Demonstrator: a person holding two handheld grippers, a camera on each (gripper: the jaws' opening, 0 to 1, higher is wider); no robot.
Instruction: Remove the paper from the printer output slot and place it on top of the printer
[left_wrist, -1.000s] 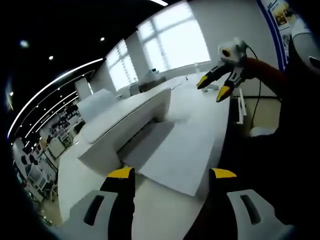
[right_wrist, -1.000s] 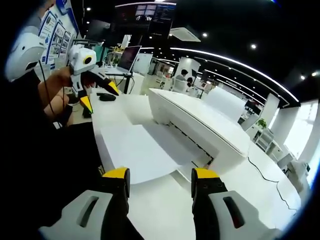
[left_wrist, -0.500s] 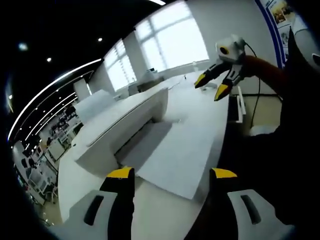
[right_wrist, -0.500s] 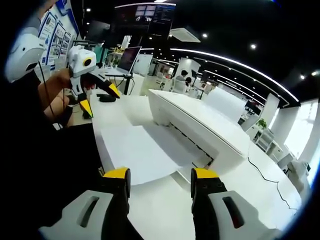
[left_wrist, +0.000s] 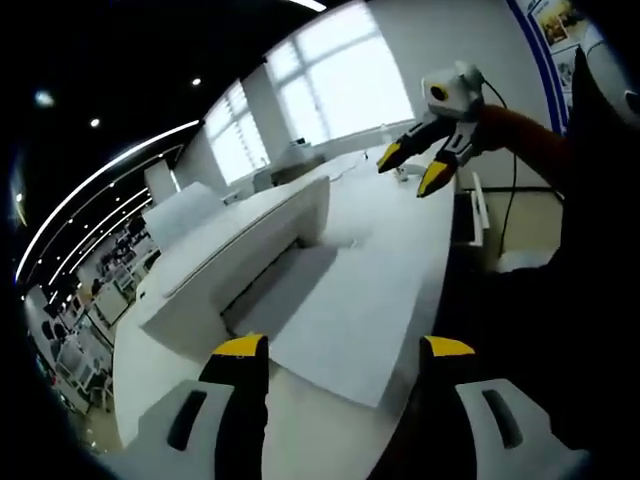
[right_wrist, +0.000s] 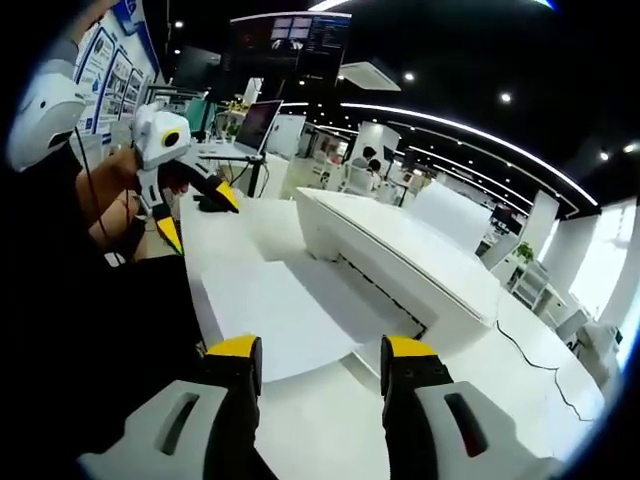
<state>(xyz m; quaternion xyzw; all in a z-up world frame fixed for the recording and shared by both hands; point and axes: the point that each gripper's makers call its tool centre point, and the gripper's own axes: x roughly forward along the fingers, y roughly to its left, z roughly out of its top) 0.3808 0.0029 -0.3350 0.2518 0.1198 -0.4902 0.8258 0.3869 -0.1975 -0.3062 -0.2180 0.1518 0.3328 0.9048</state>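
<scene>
White plastic everywhere: the printer (left_wrist: 235, 255) sits on a white surface (left_wrist: 405, 215), and in the left gripper view it lies to the left, long and low, with its output slot facing this way. Just right of the printer, the paper (left_wrist: 345, 315) lies flat, one end at the slot, the rest spread over the surface toward the near edge. Nothing touches it. The left gripper (left_wrist: 342, 352) hangs just short of the sheet's near edge, its yellow-tipped jaws spread wide with nothing between them. Further right and beyond the printer, the right gripper (left_wrist: 410, 170) hovers above the surface, held in a person's hand, jaws parted and empty too. Windows (left_wrist: 345, 85) glow behind the printer. Now the right gripper view, left to right: posters (right_wrist: 105, 65) on the wall, then the left gripper (right_wrist: 195, 215) held up well clear of the printer, jaws apart. A laptop (right_wrist: 255, 120) stands on a desk behind it. Next the paper (right_wrist: 275, 320), flat in front of the printer's slot, with the right gripper (right_wrist: 318, 352) poised at its near edge, jaws open, gripping nothing. Right of the sheet comes the printer (right_wrist: 400, 255) itself, lid flat, and a cable (right_wrist: 530, 345) trails over the surface to its right.
</scene>
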